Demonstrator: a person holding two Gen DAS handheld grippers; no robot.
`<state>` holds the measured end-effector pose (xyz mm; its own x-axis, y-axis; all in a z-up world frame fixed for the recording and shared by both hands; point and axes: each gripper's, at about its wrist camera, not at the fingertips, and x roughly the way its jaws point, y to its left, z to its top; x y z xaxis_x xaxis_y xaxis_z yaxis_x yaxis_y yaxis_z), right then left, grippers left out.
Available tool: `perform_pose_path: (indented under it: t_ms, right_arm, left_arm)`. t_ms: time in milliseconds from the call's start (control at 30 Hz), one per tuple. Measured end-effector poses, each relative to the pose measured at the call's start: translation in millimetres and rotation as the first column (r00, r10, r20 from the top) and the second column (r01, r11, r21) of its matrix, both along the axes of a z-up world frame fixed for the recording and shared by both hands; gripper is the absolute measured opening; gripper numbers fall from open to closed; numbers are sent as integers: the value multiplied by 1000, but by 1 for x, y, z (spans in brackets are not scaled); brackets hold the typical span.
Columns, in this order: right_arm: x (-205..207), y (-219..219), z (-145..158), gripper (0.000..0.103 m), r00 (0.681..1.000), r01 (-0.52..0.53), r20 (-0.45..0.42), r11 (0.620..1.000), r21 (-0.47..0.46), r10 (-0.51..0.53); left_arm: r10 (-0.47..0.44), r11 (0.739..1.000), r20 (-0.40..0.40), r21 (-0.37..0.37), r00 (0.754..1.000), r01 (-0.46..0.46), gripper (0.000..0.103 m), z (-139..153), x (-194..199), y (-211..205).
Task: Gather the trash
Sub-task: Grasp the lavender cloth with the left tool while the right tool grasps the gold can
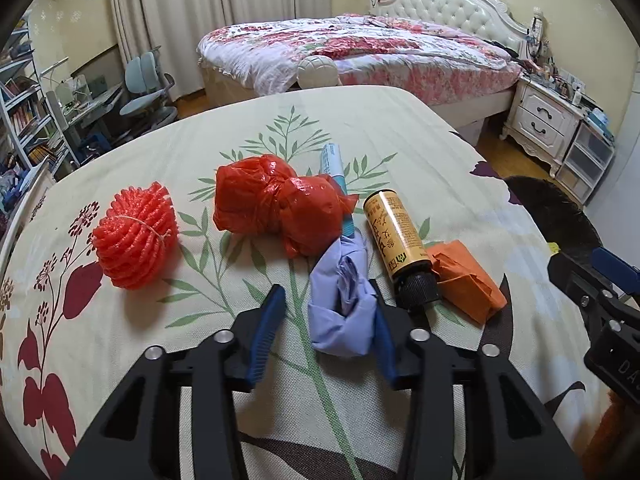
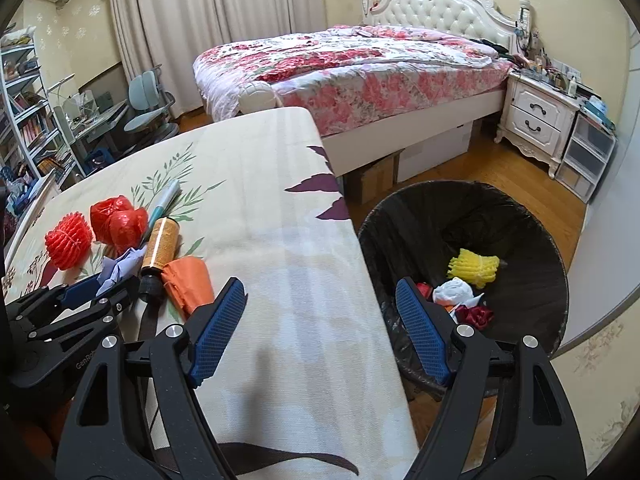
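My left gripper (image 1: 326,312) had its jaws around the crumpled lilac paper (image 1: 342,304) on the floral-cloth bench (image 1: 240,128), beside the yellow bottle (image 1: 396,236); I could not tell if they pinched it. My right gripper (image 2: 320,320) hung released, empty, near the black-lined bin (image 2: 532,236).

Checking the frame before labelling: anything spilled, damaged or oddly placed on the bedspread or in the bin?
Nothing spilled or broken. The gold bottle lies on its side, cap on, overlapping the orange paper wad. The teal marker is half buried under the red plastic bag. The bin holds only trash.
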<state>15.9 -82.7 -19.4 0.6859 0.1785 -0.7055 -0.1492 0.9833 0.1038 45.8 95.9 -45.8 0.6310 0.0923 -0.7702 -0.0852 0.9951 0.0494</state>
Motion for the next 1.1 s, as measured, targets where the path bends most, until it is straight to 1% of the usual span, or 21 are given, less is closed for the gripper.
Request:
perform_pose_path:
  t_ms: [33, 67, 300, 500, 800, 867, 900, 933, 1033, 1100]
  right_arm:
    - [0, 2, 0, 76, 1000, -7, -1, 1000, -1, 7]
    - [-1, 5, 0, 76, 1000, -14, -1, 1000, -3, 14]
    - [-7, 24, 1, 76, 997, -72, -2, 997, -14, 72]
    - [-6, 38, 4, 76, 996, -92, 3, 996, -14, 92]
    - [6, 72, 14, 75, 986, -164, 21, 986, -30, 165]
    - [10, 82, 14, 72, 982, -185, 19, 982, -37, 186]
    - [13, 88, 13, 66, 980, -196, 13, 980, -41, 197]
    - [16, 94, 12, 62, 978, -209, 3, 977, -44, 209]
    - [20, 107, 8, 55, 974, -229, -15, 972, -52, 228]
    - [23, 115, 5, 52, 971, -239, -24, 969, -60, 238]
  left_arm:
    - [-3, 1000, 1, 0, 1000, 3, 33, 0, -1, 0]
    - [-5, 1000, 3, 4, 1000, 5, 32, 0, -2, 0]
    - [-17, 1000, 5, -9, 1000, 17, 32, 1, -14, 3]
    - [-4, 1000, 12, -17, 1000, 4, 32, 4, -23, 12]
    - [70, 997, 30, -18, 997, -69, 31, 11, -37, 49]
    - [93, 996, 37, -12, 995, -93, 31, 12, -40, 59]
    - [102, 995, 41, -8, 994, -102, 32, 13, -42, 63]
    - [113, 994, 44, -4, 993, -113, 32, 13, -44, 68]
    - [146, 989, 47, 1, 988, -146, 31, 13, -50, 83]
    - [170, 985, 47, -3, 984, -171, 32, 12, -53, 95]
